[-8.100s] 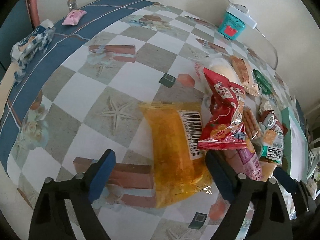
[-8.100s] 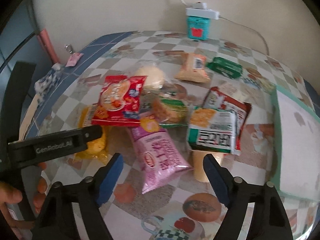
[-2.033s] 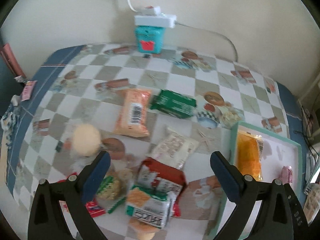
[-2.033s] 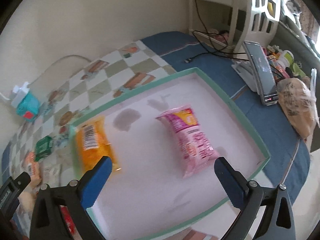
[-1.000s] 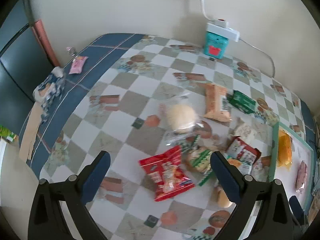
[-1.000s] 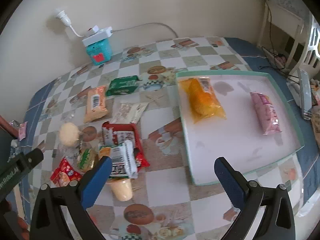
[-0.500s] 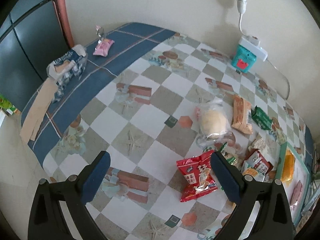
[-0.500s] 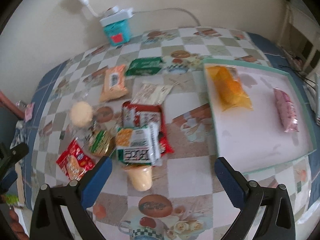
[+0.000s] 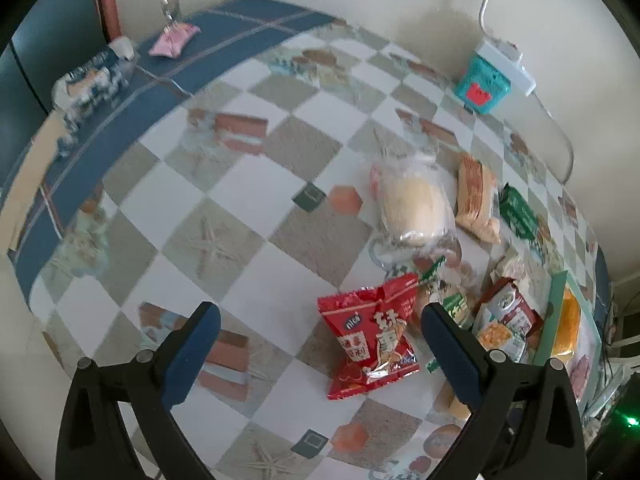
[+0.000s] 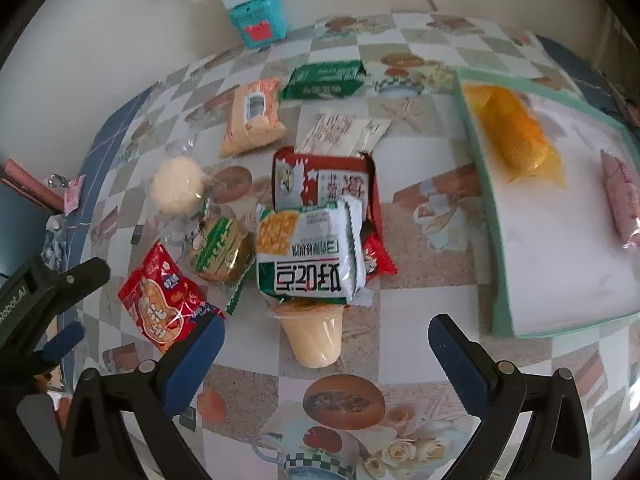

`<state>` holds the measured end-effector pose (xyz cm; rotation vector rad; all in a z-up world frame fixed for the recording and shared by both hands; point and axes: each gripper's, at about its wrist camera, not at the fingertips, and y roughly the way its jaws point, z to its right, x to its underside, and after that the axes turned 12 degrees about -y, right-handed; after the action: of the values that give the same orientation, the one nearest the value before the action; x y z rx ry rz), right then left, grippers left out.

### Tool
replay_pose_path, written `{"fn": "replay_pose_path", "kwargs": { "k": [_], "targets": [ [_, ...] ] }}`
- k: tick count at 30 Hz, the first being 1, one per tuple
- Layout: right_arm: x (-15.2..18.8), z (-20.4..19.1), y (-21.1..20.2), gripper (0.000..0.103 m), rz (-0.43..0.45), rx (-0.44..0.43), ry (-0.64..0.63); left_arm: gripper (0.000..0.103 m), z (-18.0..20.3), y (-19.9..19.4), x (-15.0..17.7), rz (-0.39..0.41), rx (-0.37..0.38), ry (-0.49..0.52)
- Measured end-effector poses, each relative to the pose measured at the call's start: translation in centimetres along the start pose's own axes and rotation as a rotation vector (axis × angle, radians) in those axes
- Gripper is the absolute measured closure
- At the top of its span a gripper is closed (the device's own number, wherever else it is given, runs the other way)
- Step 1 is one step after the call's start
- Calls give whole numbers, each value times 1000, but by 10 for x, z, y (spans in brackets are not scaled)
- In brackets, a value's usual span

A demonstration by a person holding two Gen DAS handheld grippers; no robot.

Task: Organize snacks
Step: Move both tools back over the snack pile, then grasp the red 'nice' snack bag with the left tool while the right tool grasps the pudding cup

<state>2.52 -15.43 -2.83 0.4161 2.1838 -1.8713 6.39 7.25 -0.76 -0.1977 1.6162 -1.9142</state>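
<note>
A pile of snacks lies on the checkered tablecloth. My left gripper [image 9: 320, 340] is open and empty above the table, with a red snack bag [image 9: 370, 340] between its fingers' line of sight. My right gripper [image 10: 324, 352] is open and empty just before a pale jelly cup [image 10: 316, 334] and a white-green packet [image 10: 310, 258]. The red bag also shows in the right wrist view [image 10: 164, 304]. A green-rimmed white tray [image 10: 560, 240] at the right holds an orange packet [image 10: 516, 136] and a pink packet [image 10: 620, 200].
A round bun in clear wrap [image 10: 176, 186], an orange wafer pack [image 10: 254, 118], a green pack [image 10: 324, 80], a white sachet [image 10: 344, 132] and a red-white pack [image 10: 324, 178] lie around. A teal box with power strip [image 10: 260, 20] stands at the wall. A pink candy [image 9: 174, 40] lies far left.
Both grippers have come down closer to the snack pile. The left one now hovers near the red bag, the right one near the jelly cup. Both stay open.
</note>
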Motion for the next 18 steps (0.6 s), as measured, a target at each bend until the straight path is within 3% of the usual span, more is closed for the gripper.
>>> {"fn": "replay_pose_path", "kwargs": {
  "k": [12, 18],
  "targets": [
    [4, -4, 23, 0, -73, 37, -32, 2, 19, 35, 10, -109, -31, 67],
    [9, -3, 29, 0, -91, 53, -49, 3, 18, 43, 8, -113, -48, 65]
  ]
}}
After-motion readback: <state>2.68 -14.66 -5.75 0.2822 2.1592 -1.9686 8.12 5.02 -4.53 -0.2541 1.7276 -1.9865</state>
